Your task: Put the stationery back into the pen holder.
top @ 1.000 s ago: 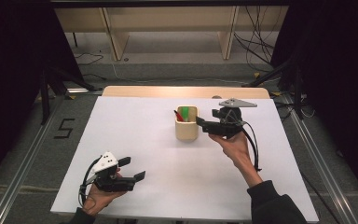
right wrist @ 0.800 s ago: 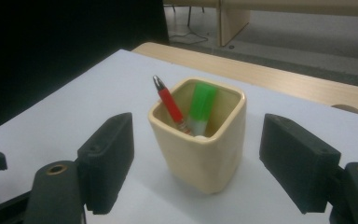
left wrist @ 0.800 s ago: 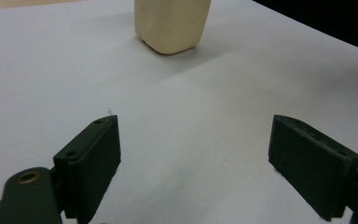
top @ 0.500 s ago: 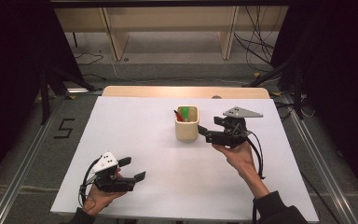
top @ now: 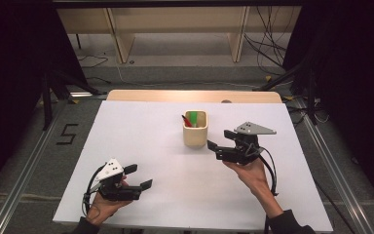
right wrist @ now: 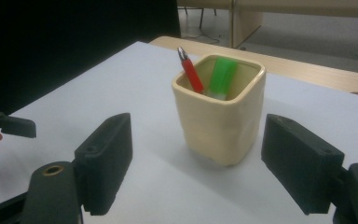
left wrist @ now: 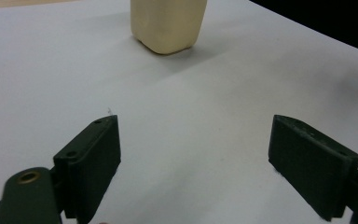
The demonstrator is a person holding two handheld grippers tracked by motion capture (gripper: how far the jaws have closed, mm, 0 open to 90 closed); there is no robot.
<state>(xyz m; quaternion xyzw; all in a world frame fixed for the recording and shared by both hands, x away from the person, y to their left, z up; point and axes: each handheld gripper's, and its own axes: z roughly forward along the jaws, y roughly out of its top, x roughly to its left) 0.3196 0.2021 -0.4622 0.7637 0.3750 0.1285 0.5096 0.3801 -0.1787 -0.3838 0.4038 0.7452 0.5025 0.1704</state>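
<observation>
A cream square cup (top: 195, 132) stands on the white table (top: 141, 131), right of the middle. A red pen (top: 186, 120) and a green marker (top: 193, 117) lean inside it. My right gripper (top: 220, 139) is open just right of the cup and holds nothing. Through the right gripper view, the cup (right wrist: 219, 116) sits a short way beyond the spread jaws, with the pen (right wrist: 190, 72) and marker (right wrist: 223, 77) sticking up. My left gripper (top: 138, 176) rests open and empty near the front left edge. The cup's base (left wrist: 168, 23) is far ahead in the left gripper view.
A wooden strip (top: 195, 96) borders the table's far edge. Shelving and loose cables lie on the floor beyond. Metal rails (top: 24, 161) run along both sides of the table. Bare white surface stretches between the two grippers.
My right gripper has drawn back from beside the cup's rim, toward the person and lower. The left gripper has stayed put.
</observation>
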